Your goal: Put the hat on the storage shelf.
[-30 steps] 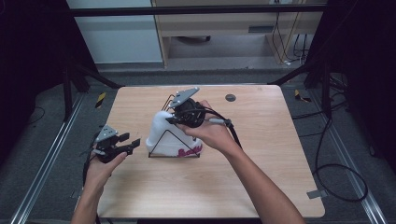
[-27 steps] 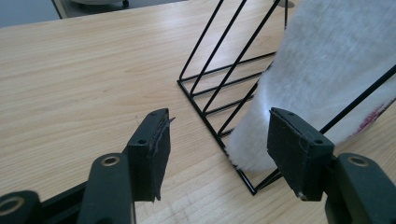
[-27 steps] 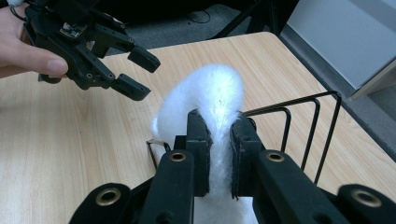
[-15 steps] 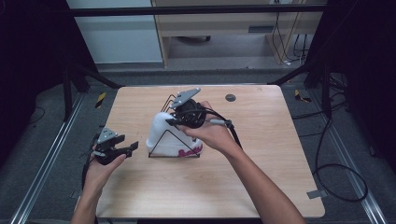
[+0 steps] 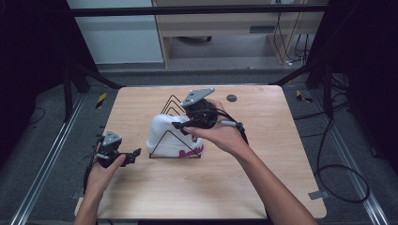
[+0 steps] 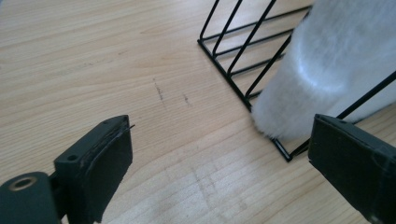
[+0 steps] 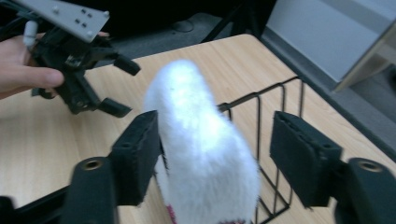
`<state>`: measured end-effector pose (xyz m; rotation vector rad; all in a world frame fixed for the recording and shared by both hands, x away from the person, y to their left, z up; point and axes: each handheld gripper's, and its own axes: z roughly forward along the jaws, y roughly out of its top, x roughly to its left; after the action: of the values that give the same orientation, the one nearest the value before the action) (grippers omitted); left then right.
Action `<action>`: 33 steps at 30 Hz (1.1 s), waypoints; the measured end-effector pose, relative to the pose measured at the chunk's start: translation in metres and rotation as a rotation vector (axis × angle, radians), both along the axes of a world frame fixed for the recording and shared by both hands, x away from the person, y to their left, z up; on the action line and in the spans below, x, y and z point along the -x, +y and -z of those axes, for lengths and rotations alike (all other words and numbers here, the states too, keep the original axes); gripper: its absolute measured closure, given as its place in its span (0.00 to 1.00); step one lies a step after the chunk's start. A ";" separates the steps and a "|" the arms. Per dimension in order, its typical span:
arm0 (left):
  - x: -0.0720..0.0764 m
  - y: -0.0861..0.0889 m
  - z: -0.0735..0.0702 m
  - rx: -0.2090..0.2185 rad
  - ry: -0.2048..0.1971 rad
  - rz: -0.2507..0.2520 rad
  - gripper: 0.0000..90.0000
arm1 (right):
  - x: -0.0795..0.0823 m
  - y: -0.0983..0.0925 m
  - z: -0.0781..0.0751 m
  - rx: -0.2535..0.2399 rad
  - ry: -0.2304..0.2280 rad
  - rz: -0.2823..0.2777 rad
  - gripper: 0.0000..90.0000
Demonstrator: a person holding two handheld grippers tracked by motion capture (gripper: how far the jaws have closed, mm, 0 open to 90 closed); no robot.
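A white fuzzy cap with pink lettering sits over a black wire rack in the middle of the wooden table. My right gripper hangs just above it. In the right gripper view its jaws have just been opening and stand apart, with the cap between them; the left pad is beside the fleece and the right pad is clear of it. My left gripper rests at the table's left, pointing at the rack's corner. Its jaws have just been opening too, and nothing is between them.
A small dark round disc lies near the table's far edge. A black cable trails from the right gripper across the table. Bare wood stretches in front of the rack. Dark frame posts stand at both sides.
The right gripper's jaws have spread apart over the cap. The left gripper's jaws stand wider as well. Both hands stay where they were.
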<state>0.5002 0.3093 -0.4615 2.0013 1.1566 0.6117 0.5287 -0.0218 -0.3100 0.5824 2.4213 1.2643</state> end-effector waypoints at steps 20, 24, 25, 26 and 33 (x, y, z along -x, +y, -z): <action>-0.003 0.009 0.026 -0.058 0.049 -0.049 0.05 | 0.004 -0.074 -0.001 -0.040 -0.017 0.185 0.08; -0.003 0.008 0.029 -0.056 0.049 -0.054 0.05 | 0.006 -0.091 0.000 -0.041 -0.029 0.223 0.07; -0.003 0.008 0.030 -0.056 0.051 -0.055 0.05 | 0.007 -0.096 0.001 -0.047 -0.030 0.233 0.07; -0.003 0.008 0.032 -0.057 0.054 -0.055 0.05 | 0.008 -0.100 0.001 -0.049 -0.033 0.240 0.07; -0.006 0.006 0.039 -0.083 0.087 -0.057 0.05 | 0.015 -0.130 0.014 -0.060 -0.021 0.306 0.07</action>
<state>0.5061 0.3149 -0.5001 2.0890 1.2627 0.6153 0.5134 -0.1519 -0.3239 0.9112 2.1790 1.2070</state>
